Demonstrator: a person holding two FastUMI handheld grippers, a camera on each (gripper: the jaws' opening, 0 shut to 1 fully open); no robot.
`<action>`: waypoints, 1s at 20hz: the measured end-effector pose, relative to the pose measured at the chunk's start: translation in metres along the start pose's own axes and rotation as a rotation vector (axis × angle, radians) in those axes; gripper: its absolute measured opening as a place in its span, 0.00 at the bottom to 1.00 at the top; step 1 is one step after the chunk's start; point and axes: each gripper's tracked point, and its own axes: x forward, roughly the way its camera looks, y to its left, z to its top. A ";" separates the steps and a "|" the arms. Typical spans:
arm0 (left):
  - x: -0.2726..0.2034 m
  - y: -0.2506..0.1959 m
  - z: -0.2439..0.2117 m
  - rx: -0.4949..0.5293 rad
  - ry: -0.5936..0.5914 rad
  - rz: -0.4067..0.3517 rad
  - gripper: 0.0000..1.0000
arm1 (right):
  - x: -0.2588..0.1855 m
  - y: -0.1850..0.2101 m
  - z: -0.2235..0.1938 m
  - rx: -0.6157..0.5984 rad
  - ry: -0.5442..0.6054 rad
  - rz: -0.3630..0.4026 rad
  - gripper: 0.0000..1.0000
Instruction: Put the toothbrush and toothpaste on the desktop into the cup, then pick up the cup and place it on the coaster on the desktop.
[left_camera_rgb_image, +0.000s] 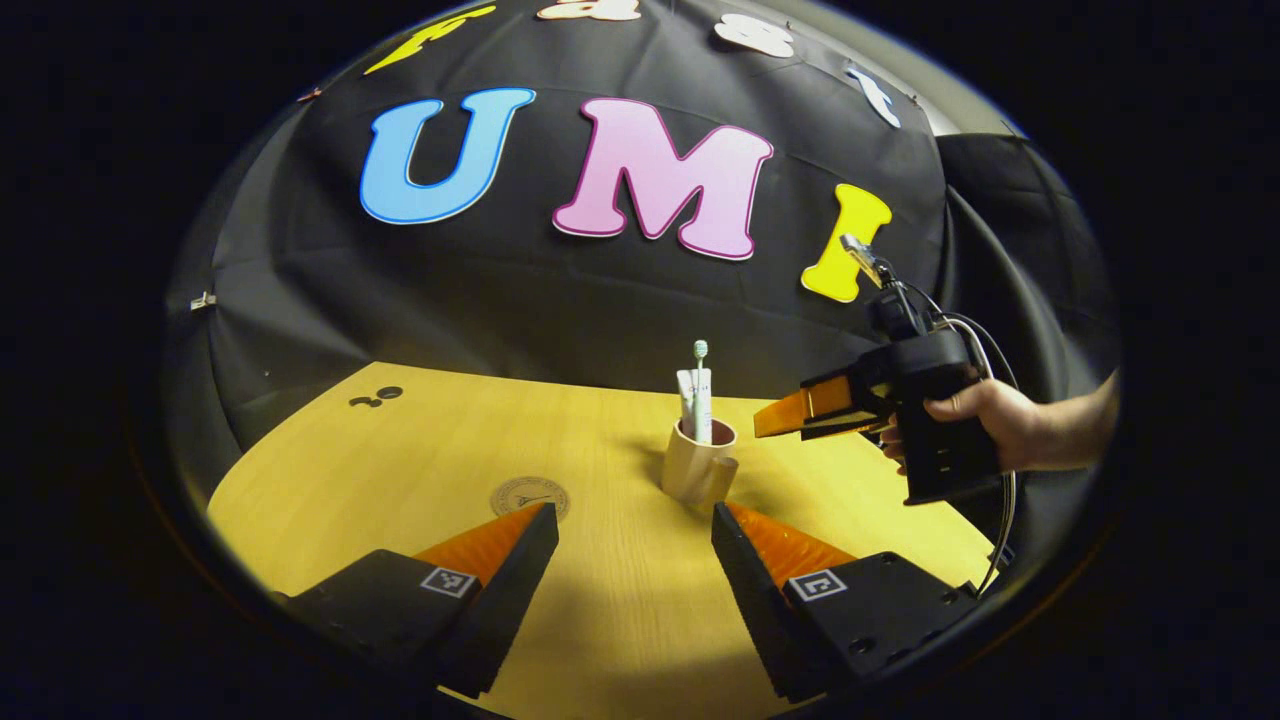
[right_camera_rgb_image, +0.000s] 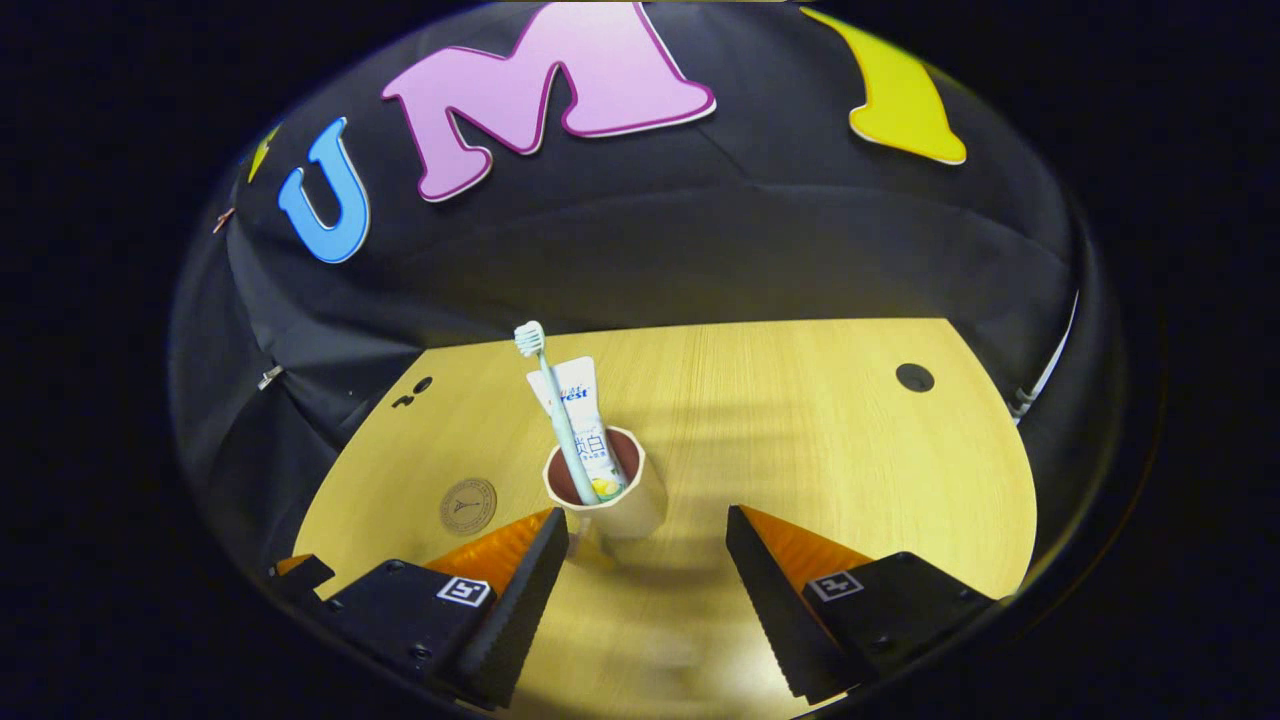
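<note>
Left gripper view showed one cup standing upright on the wooden surface, holding one toothbrush and one toothpaste tube, both upright with their tops above the rim. One round coaster lay flat to the left of the cup, apart from it. The left gripper had its fingers spread wide with nothing between them; the cup stood just beyond the tips, nearer the right-hand finger. The right gripper, held by a hand, hovered just right of the cup, not touching it. Right gripper view showed the toothpaste's printed label, too small to read reliably. That gripper's fingers were also parted and empty, the cup sitting ahead, close to the left-hand fingertip.
</note>
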 end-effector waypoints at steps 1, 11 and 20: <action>-0.003 0.006 0.002 -0.005 0.002 0.008 0.98 | 0.001 -0.001 0.004 0.009 0.014 -0.020 0.98; -0.031 0.072 -0.003 -0.060 0.029 0.115 0.97 | 0.041 0.017 -0.023 0.123 0.295 -0.053 0.97; -0.068 0.124 -0.047 -0.179 0.086 0.218 0.98 | 0.080 0.033 -0.056 0.083 0.472 -0.075 0.96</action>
